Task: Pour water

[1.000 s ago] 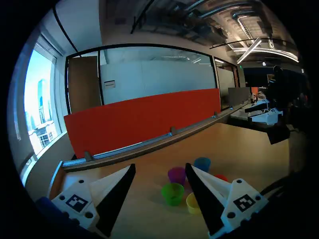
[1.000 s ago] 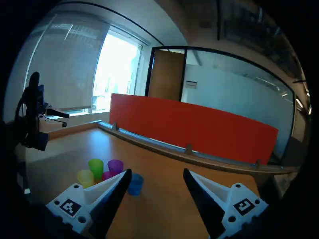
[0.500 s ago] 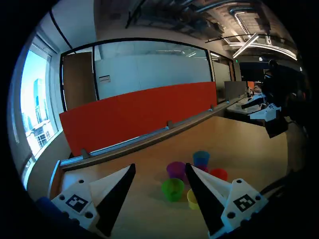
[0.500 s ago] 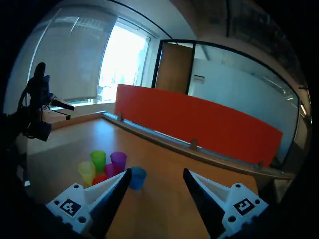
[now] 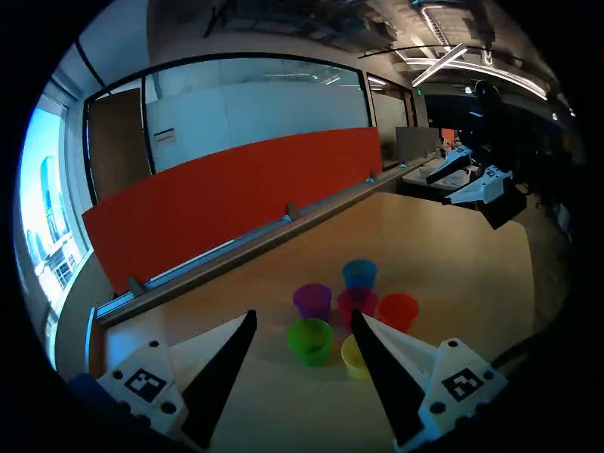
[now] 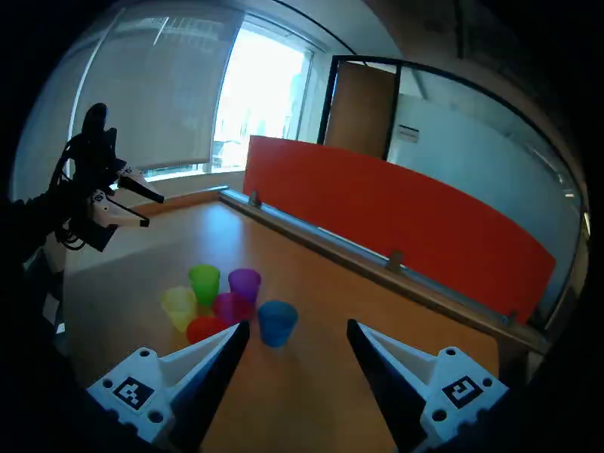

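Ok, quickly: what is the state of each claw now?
Left claw: open, holding nothing.
Right claw: open, holding nothing.

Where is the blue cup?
In the right gripper view the blue cup stands on the wooden table, rightmost of the cluster, beside the pink cup.

Office — long wood desk (image 5: pixel 453 249) with orange divider screen (image 6: pixel 392 204), glass-walled room (image 5: pixel 264 98) behind, exposed ceiling ducts — big window (image 6: pixel 257 98).
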`<action>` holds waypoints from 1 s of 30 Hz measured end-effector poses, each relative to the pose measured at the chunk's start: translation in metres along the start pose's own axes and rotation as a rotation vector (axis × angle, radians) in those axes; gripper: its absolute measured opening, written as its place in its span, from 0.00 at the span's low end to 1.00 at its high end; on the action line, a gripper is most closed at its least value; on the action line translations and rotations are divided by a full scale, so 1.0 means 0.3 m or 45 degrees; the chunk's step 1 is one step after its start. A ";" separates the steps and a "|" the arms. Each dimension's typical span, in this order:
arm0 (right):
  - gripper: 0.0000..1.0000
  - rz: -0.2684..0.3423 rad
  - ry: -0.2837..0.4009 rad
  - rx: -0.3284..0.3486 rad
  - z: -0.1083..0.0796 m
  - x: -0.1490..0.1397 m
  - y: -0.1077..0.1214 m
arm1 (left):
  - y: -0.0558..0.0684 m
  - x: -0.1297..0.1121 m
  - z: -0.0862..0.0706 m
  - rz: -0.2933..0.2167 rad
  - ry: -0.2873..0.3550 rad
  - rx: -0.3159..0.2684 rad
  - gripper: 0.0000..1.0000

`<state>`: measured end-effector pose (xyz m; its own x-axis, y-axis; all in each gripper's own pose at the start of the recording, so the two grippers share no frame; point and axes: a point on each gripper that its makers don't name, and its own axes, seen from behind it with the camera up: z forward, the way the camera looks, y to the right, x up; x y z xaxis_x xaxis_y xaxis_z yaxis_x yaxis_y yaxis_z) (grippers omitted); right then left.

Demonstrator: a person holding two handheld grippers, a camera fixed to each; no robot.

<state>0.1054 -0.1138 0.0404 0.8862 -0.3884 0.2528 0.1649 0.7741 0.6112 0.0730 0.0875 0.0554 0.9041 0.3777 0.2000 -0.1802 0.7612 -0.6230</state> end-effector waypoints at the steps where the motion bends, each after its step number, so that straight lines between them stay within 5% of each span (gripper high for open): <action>1: 1.00 -0.005 -0.007 0.010 0.005 -0.002 -0.004 | -0.001 -0.004 0.004 -0.001 -0.006 -0.005 0.92; 30: 1.00 -0.065 -0.106 0.123 0.184 -0.082 -0.016 | -0.019 -0.180 0.194 0.001 -0.163 -0.129 0.92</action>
<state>0.0589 -0.1354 0.0727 0.8380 -0.4692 0.2787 0.1628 0.7023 0.6930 0.0026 0.0936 0.0921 0.8458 0.4474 0.2905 -0.1351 0.7064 -0.6949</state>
